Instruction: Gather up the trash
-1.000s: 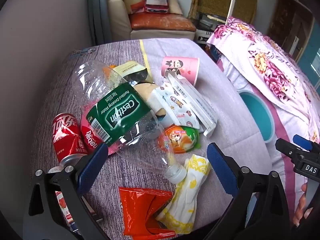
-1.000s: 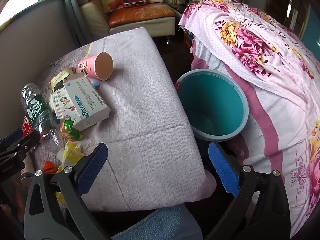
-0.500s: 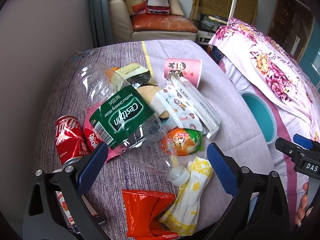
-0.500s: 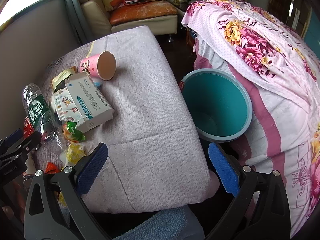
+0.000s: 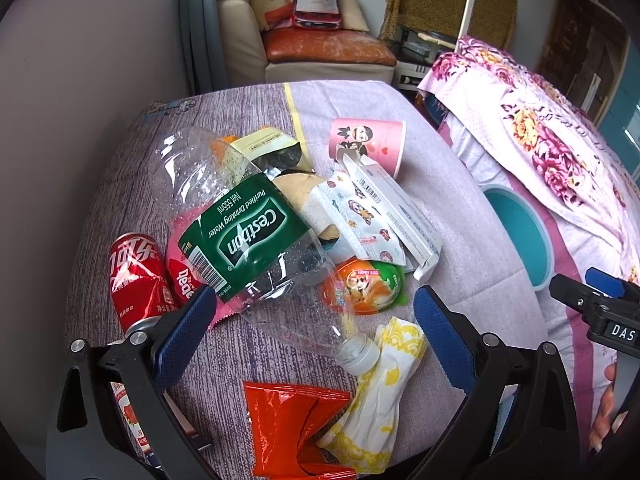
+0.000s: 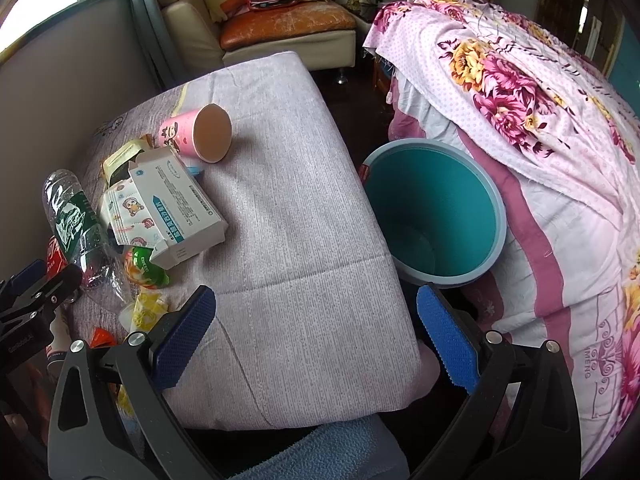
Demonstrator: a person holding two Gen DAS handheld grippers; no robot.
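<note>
Behind the tabletop (image 6: 304,240) you see a sofa and, on your right, a bed under a flowered cover (image 6: 520,80). A quilted lilac cloth covers the tabletop, so the things on it sit softly and do not slide much.

All the trash is crowded on the left half. A crushed clear bottle (image 5: 248,236) with a green label lies on its side across the pile, with its white cap toward you. It is thin and dented, so I judge it will give way under pressure. Just beside it, on the left, is a dented red can (image 5: 138,280). Further back a pink paper cup (image 5: 368,146) lies tipped over, and a white cardboard box (image 6: 176,212) with an open flap rests on printed wrappers. A round orange and green packet (image 5: 370,286), a crumpled yellow and white wrapper (image 5: 384,384) and a shiny red foil bag (image 5: 292,424) lie nearest to you.

The teal bin (image 6: 436,216) stands on the floor between the tabletop edge and the bed. It looks empty, so collecting has probably not begun.

Your left tool (image 5: 316,340) hangs over the near trash, with its blue ribbed pads wide apart and gripping nothing. Your right tool (image 6: 316,336) is also spread wide and holds nothing, over the bare cloth near the bin.
</note>
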